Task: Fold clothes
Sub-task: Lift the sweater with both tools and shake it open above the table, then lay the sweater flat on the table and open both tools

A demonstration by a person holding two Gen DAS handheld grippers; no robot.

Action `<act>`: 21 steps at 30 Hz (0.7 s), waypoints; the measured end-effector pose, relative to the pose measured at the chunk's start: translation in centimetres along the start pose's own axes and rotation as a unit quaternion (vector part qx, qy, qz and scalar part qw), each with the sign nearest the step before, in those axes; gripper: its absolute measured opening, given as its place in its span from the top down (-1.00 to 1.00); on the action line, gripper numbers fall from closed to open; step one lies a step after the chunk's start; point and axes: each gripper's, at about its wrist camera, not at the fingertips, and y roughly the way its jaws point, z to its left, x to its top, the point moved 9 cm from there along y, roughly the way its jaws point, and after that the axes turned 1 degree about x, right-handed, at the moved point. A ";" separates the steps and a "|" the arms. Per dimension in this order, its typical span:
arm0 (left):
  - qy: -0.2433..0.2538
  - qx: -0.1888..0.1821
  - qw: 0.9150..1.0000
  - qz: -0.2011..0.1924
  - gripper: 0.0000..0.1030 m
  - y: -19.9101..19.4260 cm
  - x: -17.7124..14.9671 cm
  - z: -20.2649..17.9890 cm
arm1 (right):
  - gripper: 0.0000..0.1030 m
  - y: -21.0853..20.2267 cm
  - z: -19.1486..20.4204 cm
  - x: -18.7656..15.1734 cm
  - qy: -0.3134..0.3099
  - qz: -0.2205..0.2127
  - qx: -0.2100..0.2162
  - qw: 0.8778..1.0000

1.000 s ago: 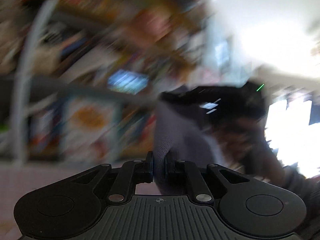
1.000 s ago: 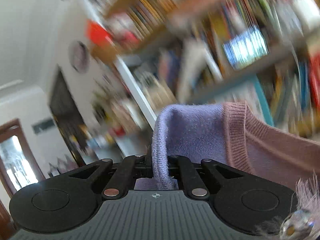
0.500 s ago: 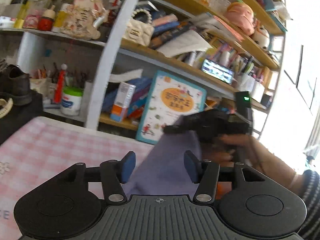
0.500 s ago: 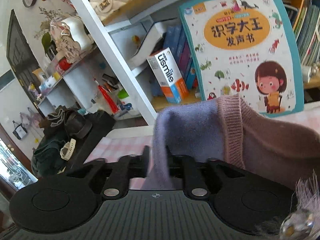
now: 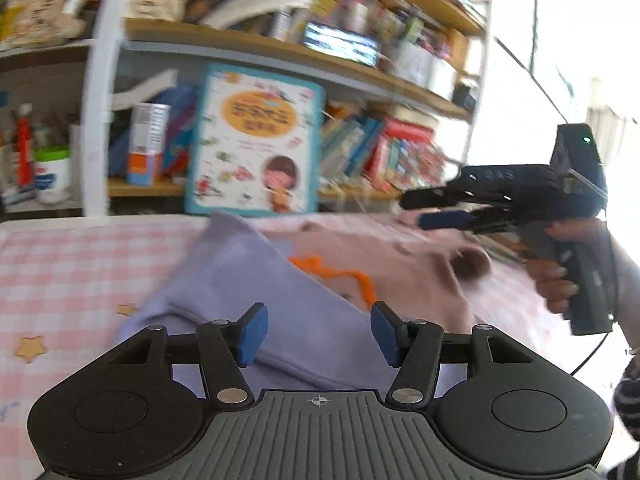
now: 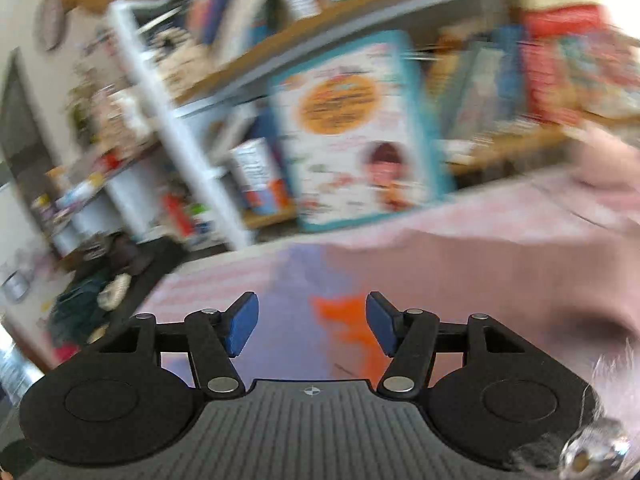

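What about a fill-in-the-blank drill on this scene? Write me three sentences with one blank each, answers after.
1. The lilac and dusty-pink knitted sweater lies on the pink-and-white ____ tablecloth.
2. The yarn trim on the sweater is ____.
3. Between the blue pads of the left claw lies the sweater's ____ part, unpinched.

Missing words: checked; orange; lilac

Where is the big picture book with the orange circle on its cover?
In the left wrist view the picture book stands upright at centre, against the shelf, behind the purple-and-pink sweater on the checked tablecloth.
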 end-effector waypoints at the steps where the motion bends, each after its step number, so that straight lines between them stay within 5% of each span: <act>1: 0.009 -0.008 1.000 0.006 -0.12 0.3 -0.2 -0.7 | -0.11 -1.1 -1.5 -0.9 0.015 -0.001 -0.020 1.000; 6: 0.051 -0.050 0.997 0.030 -0.12 1.4 -1.1 -4.0 | -0.05 -3.9 -5.2 -6.3 0.050 0.025 -0.080 0.995; 10: 0.068 -0.075 0.994 0.042 -0.12 1.7 -1.6 -5.8 | 0.31 -4.0 -4.7 -9.4 0.017 0.038 -0.115 0.993; 21: 0.196 -0.119 0.969 0.091 -0.09 2.1 -5.4 -10.7 | 0.29 -3.1 -3.0 -10.8 -0.109 0.050 -0.166 0.979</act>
